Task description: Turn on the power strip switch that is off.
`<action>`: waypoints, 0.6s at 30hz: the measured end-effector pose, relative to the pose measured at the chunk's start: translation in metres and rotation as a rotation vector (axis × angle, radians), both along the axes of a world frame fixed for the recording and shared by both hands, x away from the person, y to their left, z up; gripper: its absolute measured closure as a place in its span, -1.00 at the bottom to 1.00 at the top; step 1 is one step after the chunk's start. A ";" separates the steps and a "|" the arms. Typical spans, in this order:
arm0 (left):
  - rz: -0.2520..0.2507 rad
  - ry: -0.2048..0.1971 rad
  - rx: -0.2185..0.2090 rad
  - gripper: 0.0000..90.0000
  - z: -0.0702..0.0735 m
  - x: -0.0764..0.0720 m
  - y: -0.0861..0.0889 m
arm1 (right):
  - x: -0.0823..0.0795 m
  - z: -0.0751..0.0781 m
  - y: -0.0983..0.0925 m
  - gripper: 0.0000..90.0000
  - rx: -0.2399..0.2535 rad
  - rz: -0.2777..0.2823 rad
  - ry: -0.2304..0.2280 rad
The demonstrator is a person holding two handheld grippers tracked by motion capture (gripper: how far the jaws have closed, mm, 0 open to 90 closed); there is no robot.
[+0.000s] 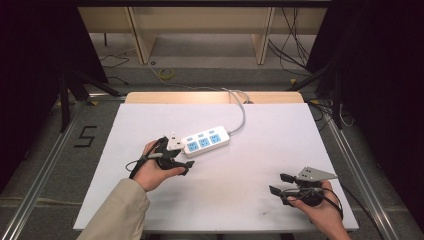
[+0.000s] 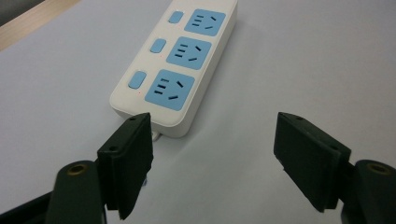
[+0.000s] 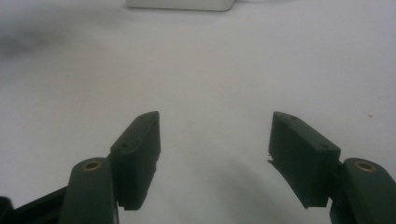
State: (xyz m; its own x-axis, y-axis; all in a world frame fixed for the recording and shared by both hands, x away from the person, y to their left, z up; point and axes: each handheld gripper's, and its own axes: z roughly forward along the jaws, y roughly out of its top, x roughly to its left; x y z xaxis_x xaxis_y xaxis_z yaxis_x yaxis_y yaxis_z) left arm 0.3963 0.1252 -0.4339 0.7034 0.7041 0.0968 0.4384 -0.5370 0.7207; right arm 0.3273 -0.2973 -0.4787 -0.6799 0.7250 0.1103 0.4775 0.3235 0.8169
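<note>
A white power strip (image 1: 205,141) with three blue sockets and three blue switches lies near the middle of the white table (image 1: 280,145). In the left gripper view the power strip (image 2: 180,65) runs away from the jaws, its near end just beyond the left jaw. My left gripper (image 1: 185,157) (image 2: 212,123) is open, with bare table between its jaws. My right gripper (image 1: 279,183) (image 3: 215,116) hovers open over the table's front right, far from the strip. An edge of the power strip (image 3: 180,4) shows at the top of the right gripper view.
The strip's grey cable (image 1: 242,112) loops back over the table's far edge. A wooden frame (image 1: 200,30) stands on the floor behind. Dark stands (image 1: 75,85) flank the table, and a "5" marker (image 1: 86,136) is on the floor at left.
</note>
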 end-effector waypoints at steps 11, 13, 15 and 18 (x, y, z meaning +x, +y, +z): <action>0.027 -0.013 -0.017 -0.39 -0.011 -0.019 0.017 | 0.000 0.000 -0.001 -0.23 0.001 0.001 0.002; 0.027 -0.015 -0.010 -0.39 -0.014 -0.023 0.020 | 0.000 0.000 0.000 -0.23 -0.001 0.000 0.003; 0.026 -0.020 -0.003 -0.40 -0.017 -0.027 0.021 | 0.000 0.000 0.000 -0.23 0.000 0.001 0.003; 0.035 -0.030 -0.011 -0.41 -0.022 -0.033 0.025 | 0.000 0.000 -0.001 -0.23 0.000 0.000 0.003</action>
State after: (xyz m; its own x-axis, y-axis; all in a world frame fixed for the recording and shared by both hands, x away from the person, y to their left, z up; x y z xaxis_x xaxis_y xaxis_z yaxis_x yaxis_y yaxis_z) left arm 0.3630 0.1498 -0.4557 0.6754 0.7292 0.1098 0.4346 -0.5139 0.7396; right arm 0.3272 -0.2979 -0.4788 -0.6799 0.7247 0.1119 0.4796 0.3240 0.8155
